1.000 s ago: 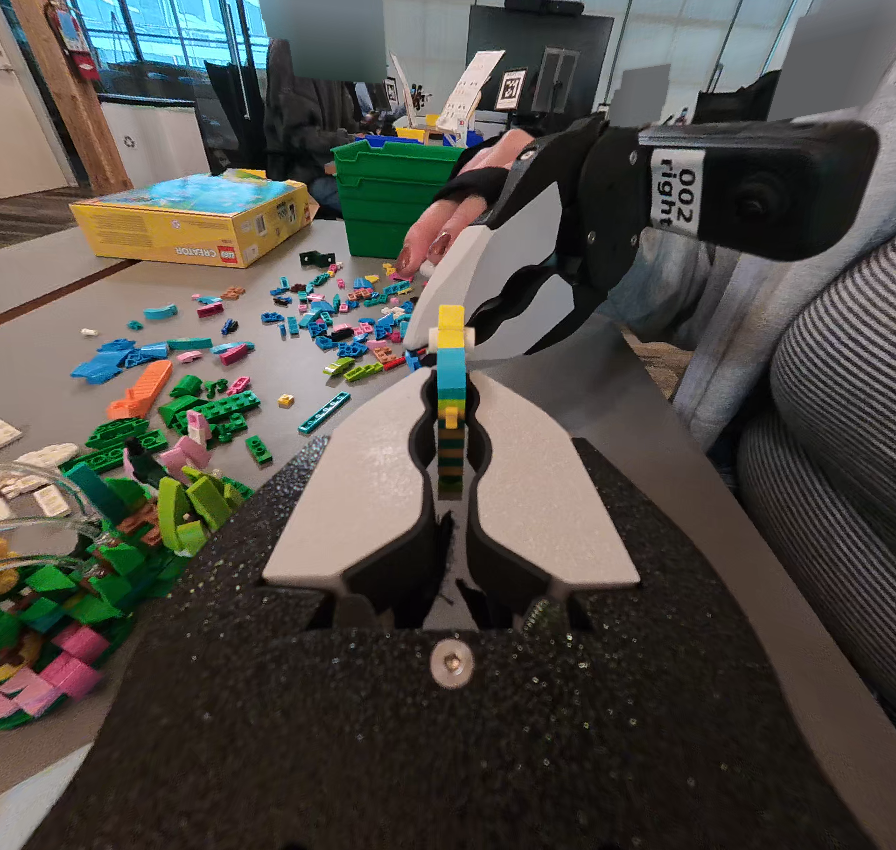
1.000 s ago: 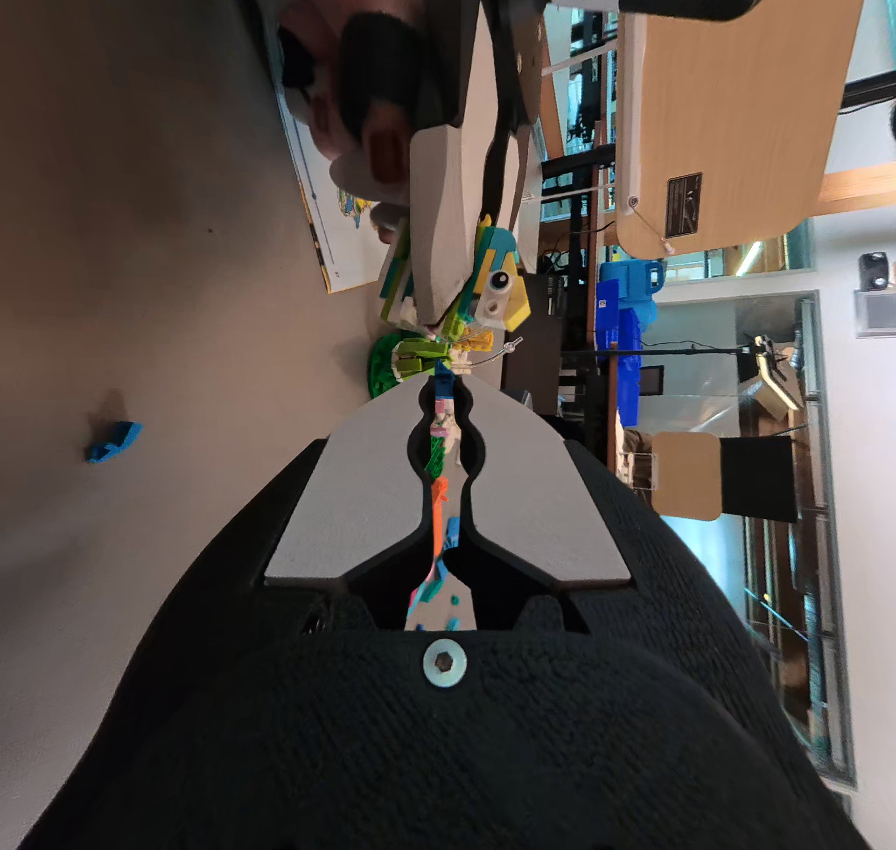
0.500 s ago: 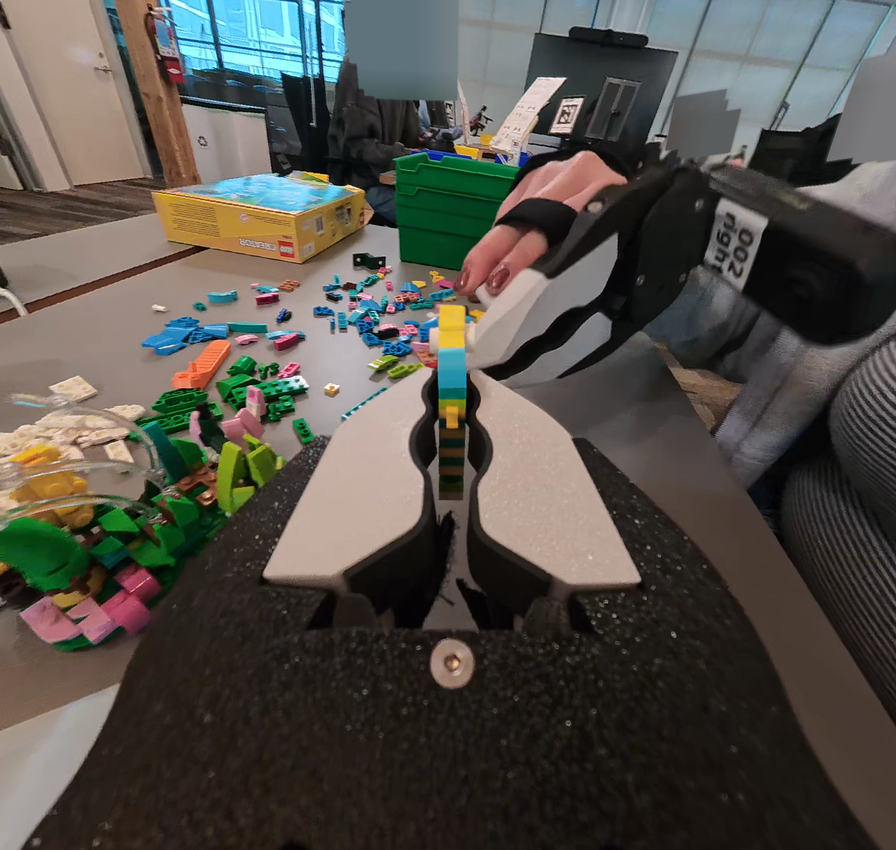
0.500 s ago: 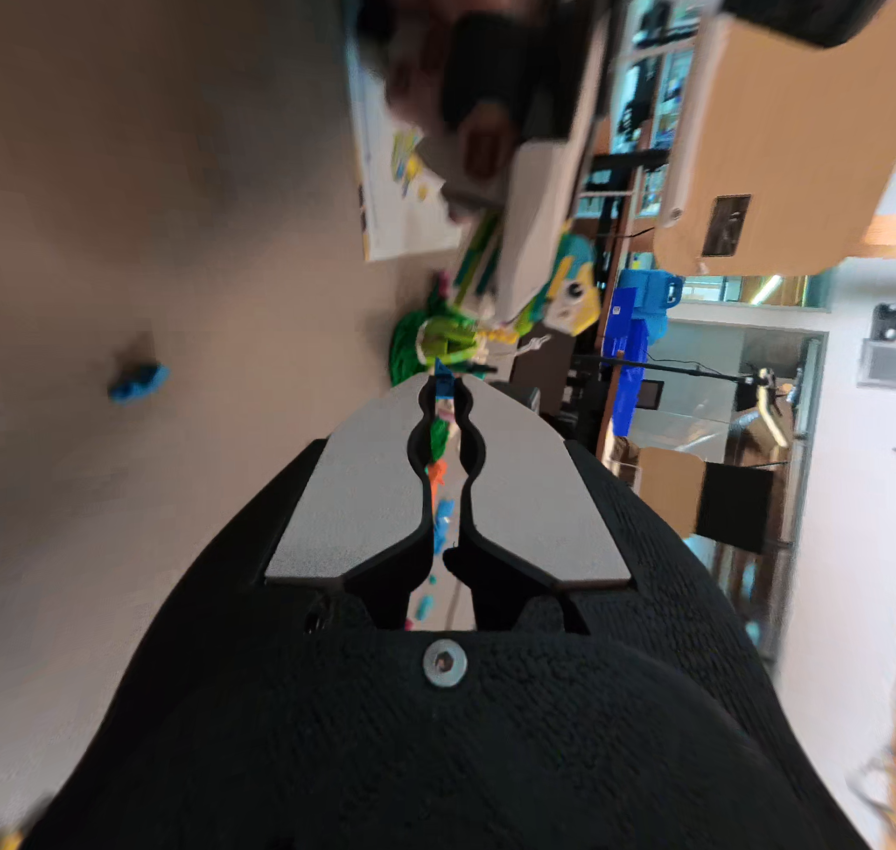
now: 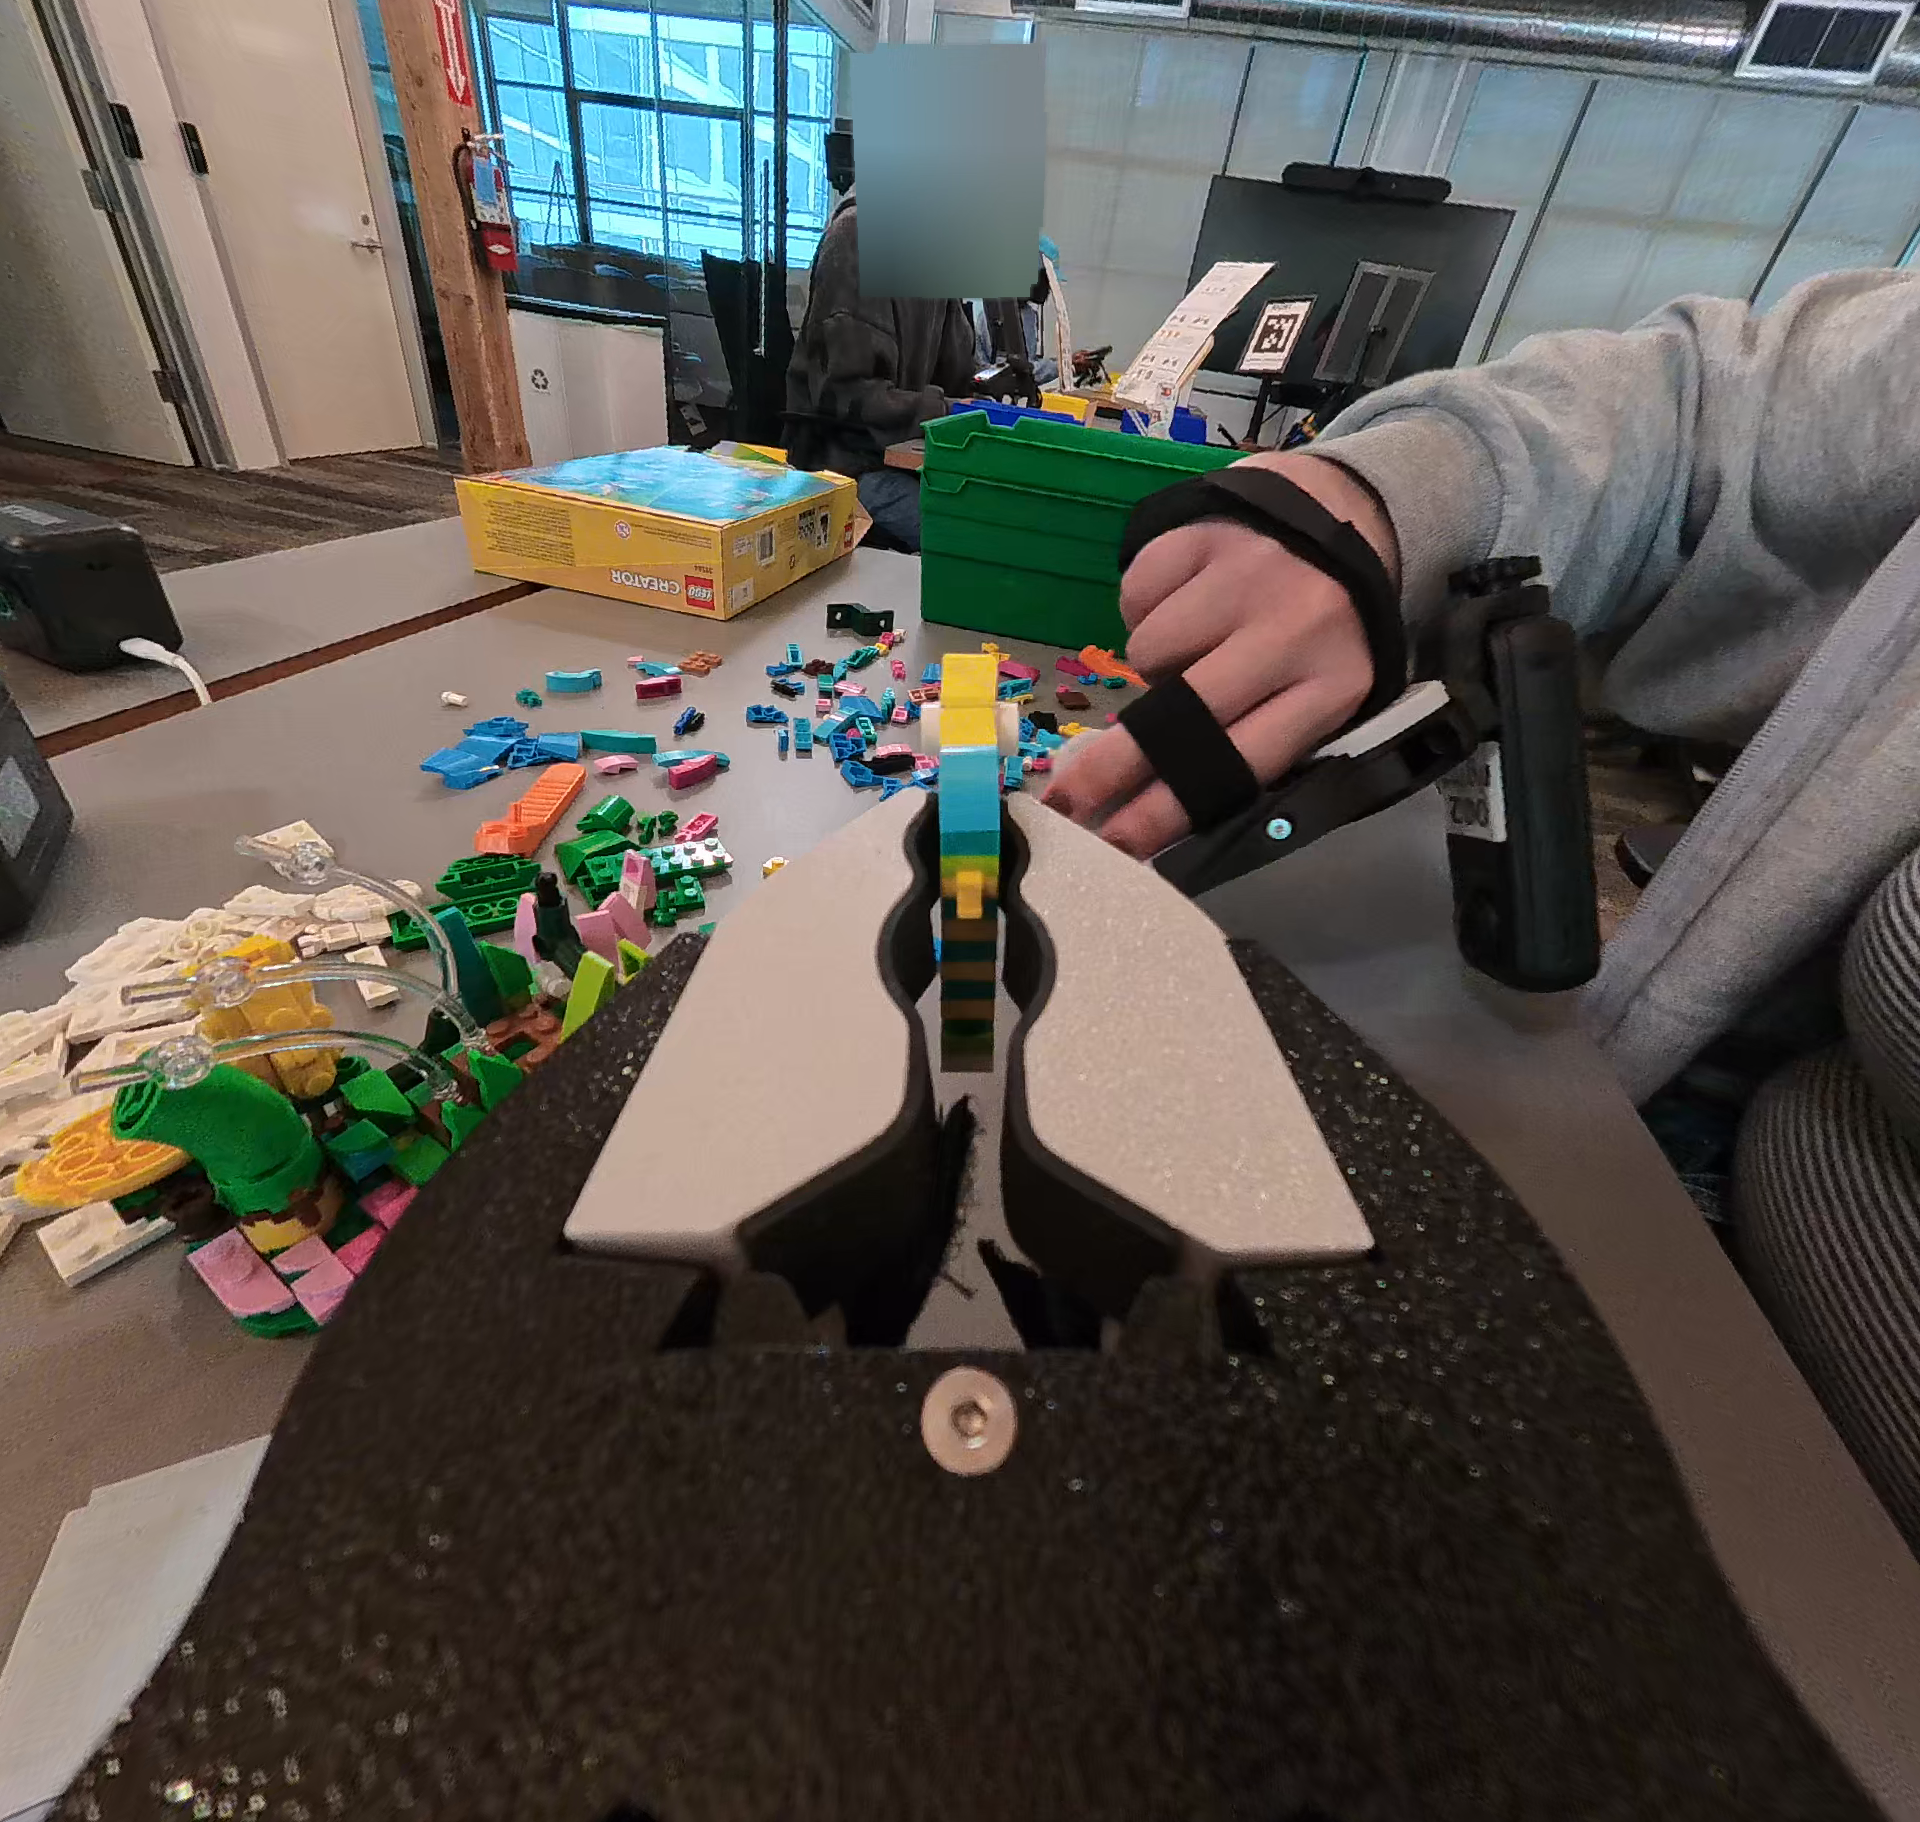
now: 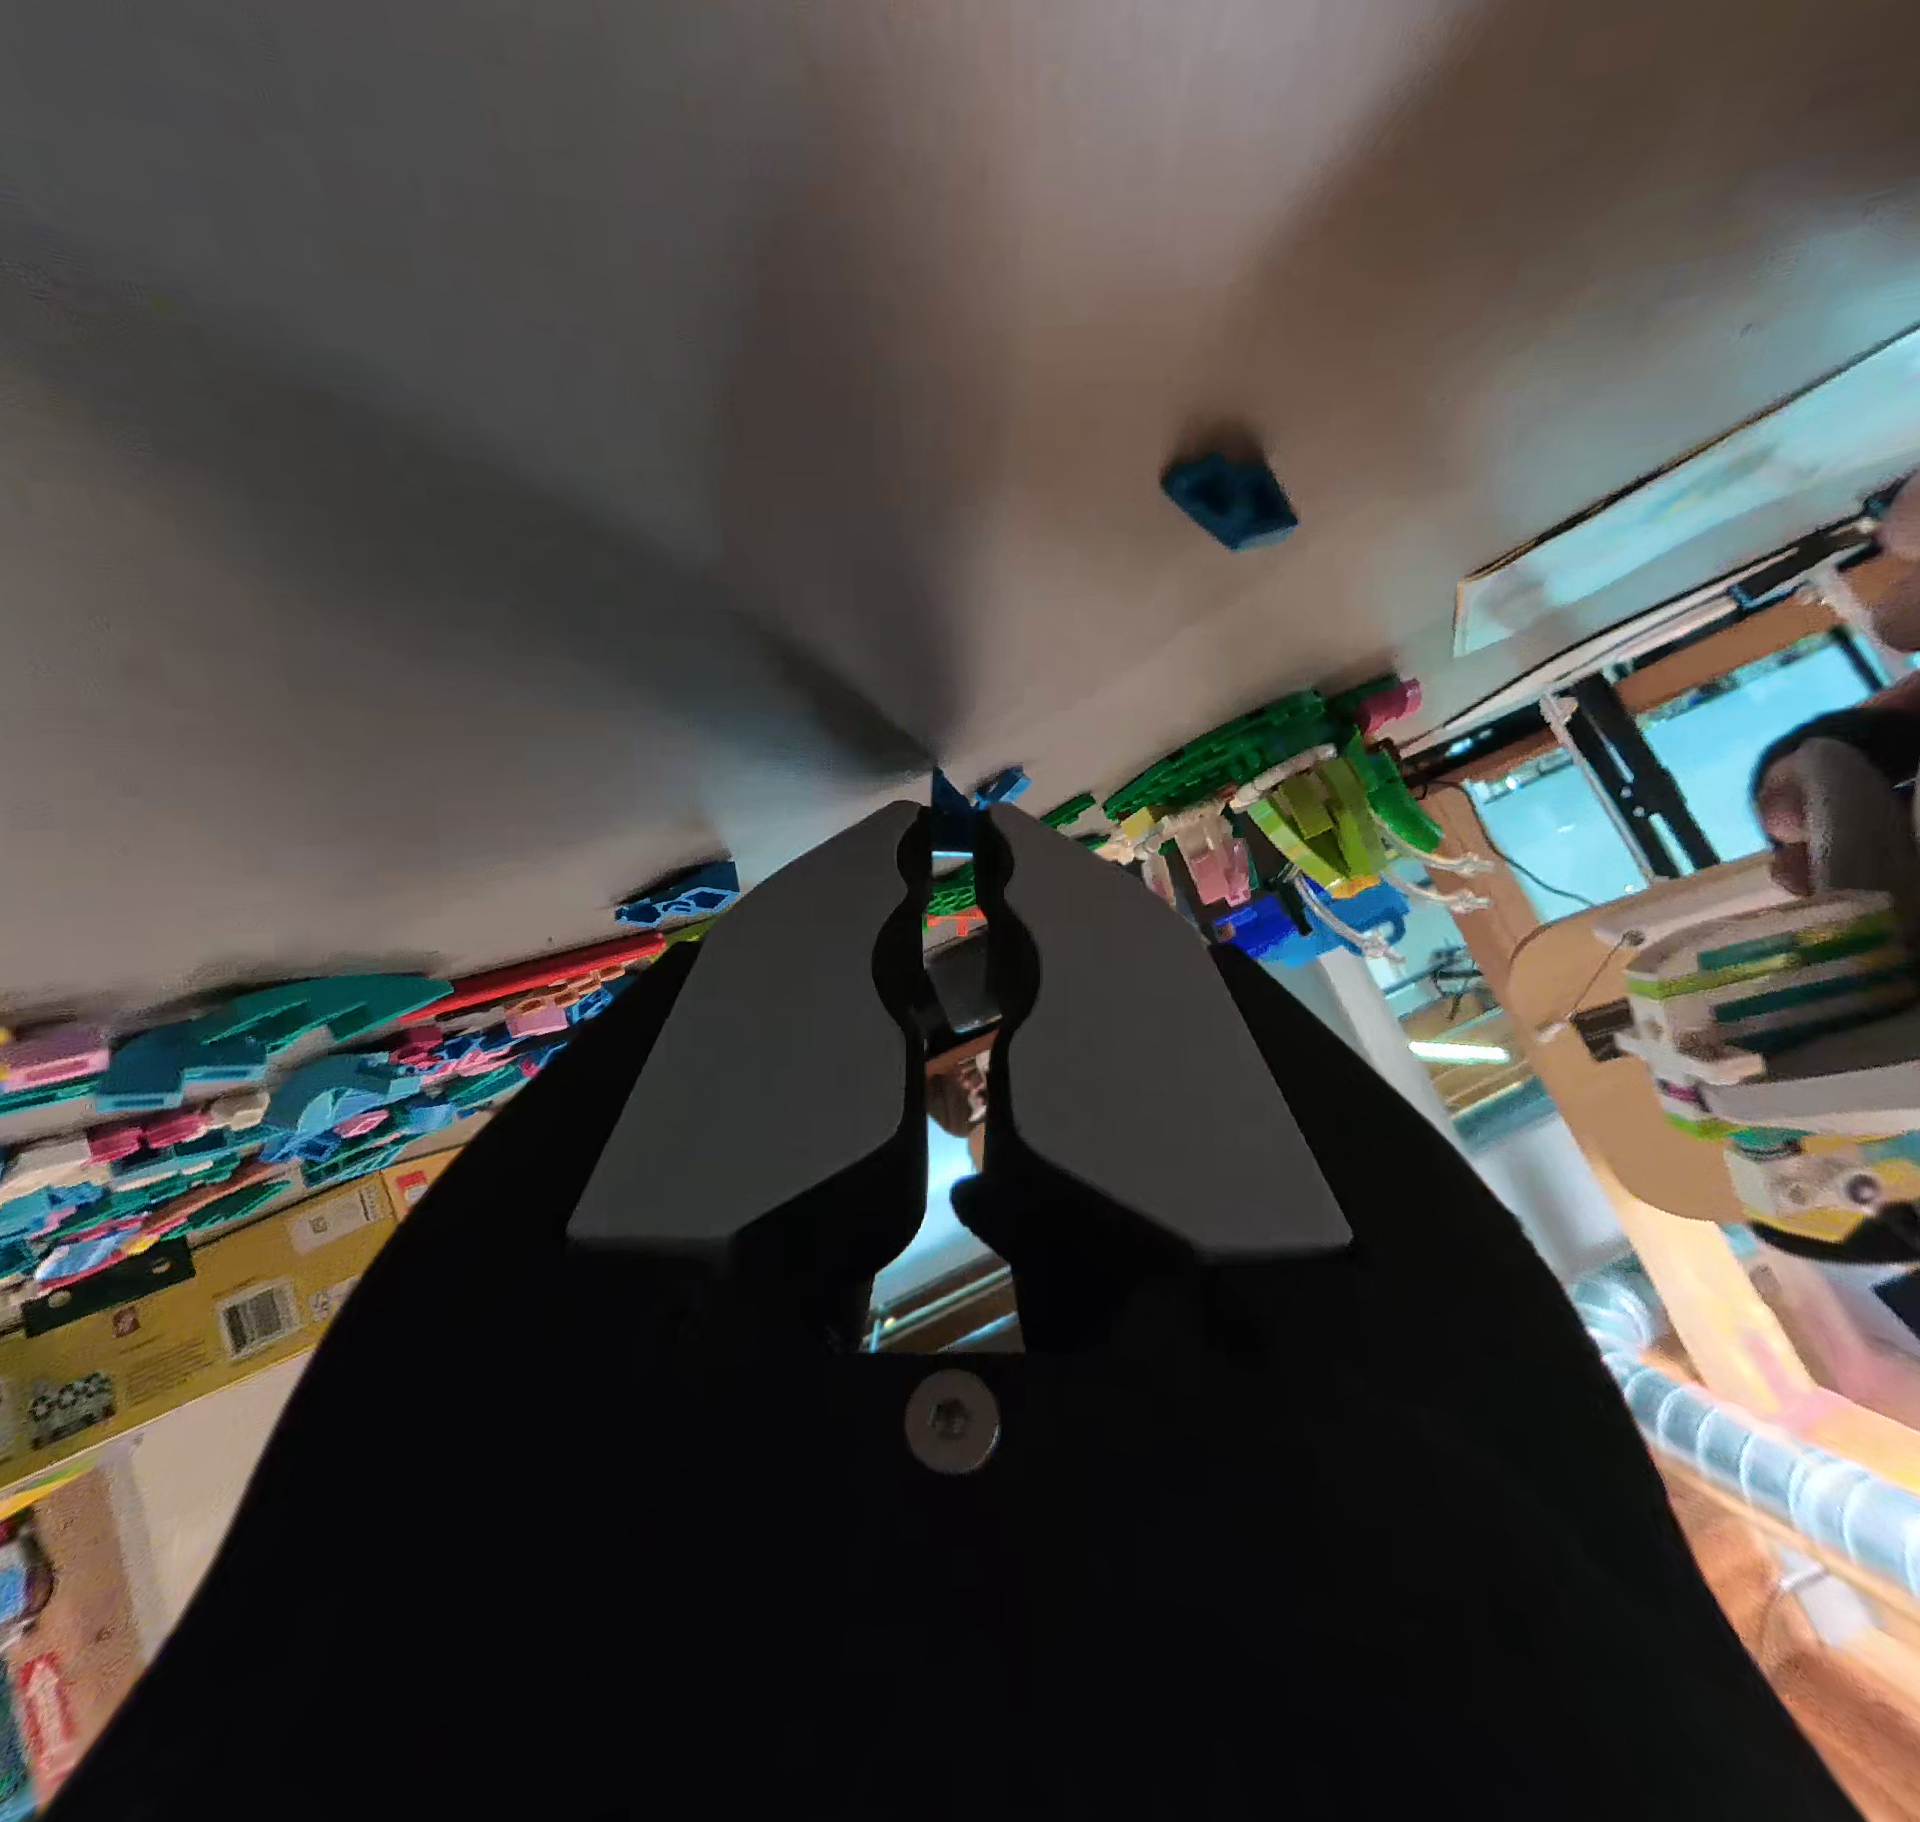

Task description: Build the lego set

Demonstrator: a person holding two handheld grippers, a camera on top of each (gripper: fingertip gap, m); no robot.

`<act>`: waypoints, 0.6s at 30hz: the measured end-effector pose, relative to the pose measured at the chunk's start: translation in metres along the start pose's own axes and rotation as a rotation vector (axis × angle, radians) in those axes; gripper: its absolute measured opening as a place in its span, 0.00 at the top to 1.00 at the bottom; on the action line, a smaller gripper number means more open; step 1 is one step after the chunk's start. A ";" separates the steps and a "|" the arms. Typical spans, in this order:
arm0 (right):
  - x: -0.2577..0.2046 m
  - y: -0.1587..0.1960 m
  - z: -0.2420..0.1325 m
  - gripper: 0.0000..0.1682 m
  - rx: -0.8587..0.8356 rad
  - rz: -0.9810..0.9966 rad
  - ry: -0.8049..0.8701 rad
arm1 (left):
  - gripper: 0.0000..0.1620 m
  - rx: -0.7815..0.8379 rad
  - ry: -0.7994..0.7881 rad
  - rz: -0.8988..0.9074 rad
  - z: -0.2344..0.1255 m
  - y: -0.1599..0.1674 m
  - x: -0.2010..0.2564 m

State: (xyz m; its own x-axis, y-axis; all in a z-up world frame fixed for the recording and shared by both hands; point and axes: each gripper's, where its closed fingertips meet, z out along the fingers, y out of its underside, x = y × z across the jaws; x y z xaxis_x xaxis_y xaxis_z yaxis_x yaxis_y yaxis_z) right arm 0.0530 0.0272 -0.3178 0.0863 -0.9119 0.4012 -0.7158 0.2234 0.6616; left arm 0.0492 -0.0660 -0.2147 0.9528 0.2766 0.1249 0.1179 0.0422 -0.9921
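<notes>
My left gripper (image 5: 966, 808) is shut on a narrow lego build (image 5: 968, 733) with a yellow and white top, a turquoise middle and a green-brown striped tail, held upright above the table. It also shows at the right edge of the right wrist view (image 6: 1766, 1024). My right gripper (image 6: 954, 818) is shut, with a small blue piece (image 6: 948, 832) pinched at its tips, close to the table. In the left wrist view the right gripper's handle (image 5: 1517, 816) sits low at the right in a hand (image 5: 1247, 692), apart from the build. The right wrist view is upside down and blurred.
A green plant build with clear arcs (image 5: 239, 1128) stands at the left, also in the right wrist view (image 6: 1309, 816). Loose bricks (image 5: 831, 712), an orange separator (image 5: 530, 811), white pieces (image 5: 156, 941), a yellow box (image 5: 665, 525) and green bins (image 5: 1039, 525) lie beyond. A blue brick (image 6: 1231, 499) lies alone. The tips of one gripper are about 15 centimetres away from the tips of the other.
My right gripper has left the top of the build and swung down to the right toward the table, rolling over. My left gripper still holds the build.
</notes>
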 end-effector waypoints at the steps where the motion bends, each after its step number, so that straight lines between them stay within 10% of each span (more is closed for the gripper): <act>1: 0.001 -0.003 -0.003 0.96 0.015 -0.016 0.005 | 0.95 0.000 -0.002 0.001 0.000 0.000 0.000; 18: 0.005 -0.031 -0.028 0.97 0.038 -0.161 0.074 | 0.95 -0.007 0.012 0.011 0.002 0.000 0.004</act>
State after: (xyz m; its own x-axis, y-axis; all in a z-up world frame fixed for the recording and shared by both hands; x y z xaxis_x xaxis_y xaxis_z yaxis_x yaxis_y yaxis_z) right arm 0.0949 0.0256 -0.3183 0.2511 -0.9068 0.3386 -0.7144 0.0624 0.6970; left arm 0.0521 -0.0628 -0.2143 0.9574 0.2655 0.1136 0.1089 0.0321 -0.9935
